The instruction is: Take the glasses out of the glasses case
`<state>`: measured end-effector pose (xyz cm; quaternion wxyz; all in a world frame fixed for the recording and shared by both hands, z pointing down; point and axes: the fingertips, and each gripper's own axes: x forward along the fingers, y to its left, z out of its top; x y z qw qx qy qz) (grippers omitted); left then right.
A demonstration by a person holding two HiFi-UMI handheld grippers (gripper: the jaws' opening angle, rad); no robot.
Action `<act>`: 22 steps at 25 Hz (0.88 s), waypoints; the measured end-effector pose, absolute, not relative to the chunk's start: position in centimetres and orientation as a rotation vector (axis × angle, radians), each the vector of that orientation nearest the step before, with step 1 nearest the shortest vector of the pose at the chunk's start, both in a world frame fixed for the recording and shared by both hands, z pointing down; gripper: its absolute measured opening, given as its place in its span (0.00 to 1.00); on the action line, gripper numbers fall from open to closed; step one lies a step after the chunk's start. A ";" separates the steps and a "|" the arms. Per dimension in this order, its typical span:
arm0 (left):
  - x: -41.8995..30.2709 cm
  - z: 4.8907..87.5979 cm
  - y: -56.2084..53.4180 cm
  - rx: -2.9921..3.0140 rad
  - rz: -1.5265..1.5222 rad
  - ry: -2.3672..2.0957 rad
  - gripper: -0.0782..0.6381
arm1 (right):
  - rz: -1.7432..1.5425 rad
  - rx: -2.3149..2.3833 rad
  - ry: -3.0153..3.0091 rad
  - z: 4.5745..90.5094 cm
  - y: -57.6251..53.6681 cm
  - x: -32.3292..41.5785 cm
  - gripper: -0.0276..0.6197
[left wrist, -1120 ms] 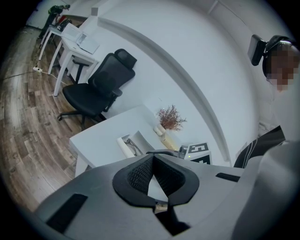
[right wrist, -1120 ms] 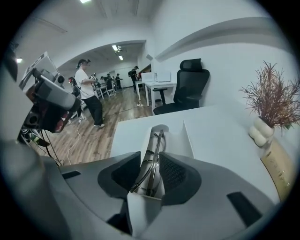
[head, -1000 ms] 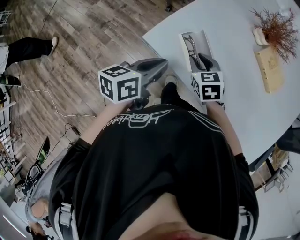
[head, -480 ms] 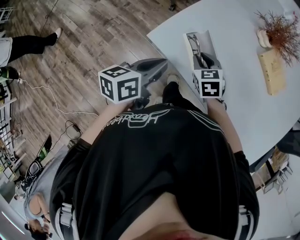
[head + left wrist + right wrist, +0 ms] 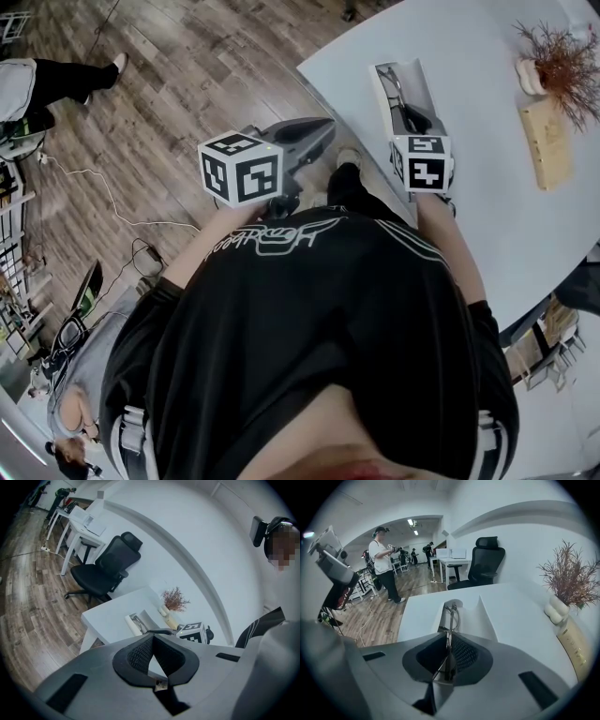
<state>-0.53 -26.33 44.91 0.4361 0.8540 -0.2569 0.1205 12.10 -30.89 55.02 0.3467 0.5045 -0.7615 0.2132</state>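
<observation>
The open white glasses case (image 5: 417, 80) lies near the edge of the white table (image 5: 487, 216), with the thin metal glasses (image 5: 394, 89) in it. My right gripper (image 5: 412, 114) is at the case's near end. In the right gripper view the glasses (image 5: 452, 613) run from the case (image 5: 480, 616) back between the pads, and my right gripper (image 5: 449, 637) is shut on the frame. My left gripper (image 5: 326, 127) hangs beside the table edge over the floor. Its tips meet and it holds nothing (image 5: 152, 638). In the left gripper view the case (image 5: 140, 622) shows on the table beyond.
A dried plant in a white vase (image 5: 558, 56) and a wooden block (image 5: 548, 141) stand at the table's right. A black office chair (image 5: 480, 566) stands beyond the table. A person (image 5: 384, 564) stands on the wooden floor to the left, and a cable (image 5: 103, 202) lies there.
My right gripper has edged a little forward onto the glasses at the case's near end. My left gripper has stayed put. The person on the floor has shifted.
</observation>
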 end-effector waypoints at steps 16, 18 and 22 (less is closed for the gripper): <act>-1.0 44.5 -25.5 2.128 0.302 -0.672 0.12 | 0.587 1.357 -1.976 54.4 -30.9 12.9 0.09; -1.2 44.3 -25.3 2.130 0.300 -0.677 0.12 | 0.583 1.369 -1.977 54.2 -30.9 12.9 0.09; -1.7 44.1 -25.0 2.130 0.296 -0.687 0.12 | 0.563 1.394 -1.960 53.6 -31.0 13.1 0.09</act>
